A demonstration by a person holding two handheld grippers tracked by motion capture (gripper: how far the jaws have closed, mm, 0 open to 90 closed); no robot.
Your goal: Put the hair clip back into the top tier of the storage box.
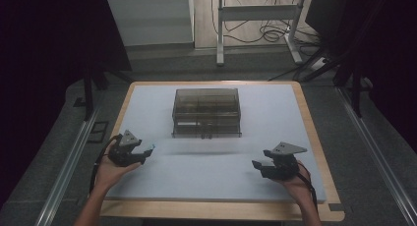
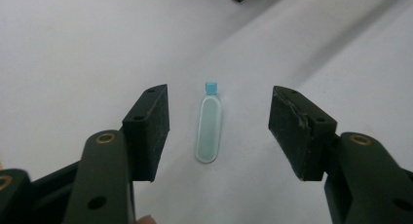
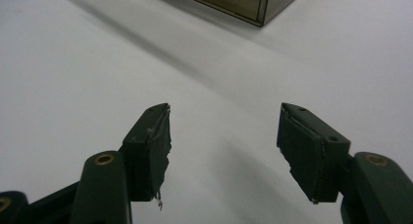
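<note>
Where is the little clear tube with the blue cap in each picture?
High view: the small clear tube with a blue cap lies at the left gripper's tips, left of centre.
Left gripper view: centre, lying between the open jaws.
Right gripper view: not in it.
Shared landmark: the smoky plastic drawer box.

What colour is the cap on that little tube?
Blue, on the pale tube; clearest in the left gripper view.
</note>
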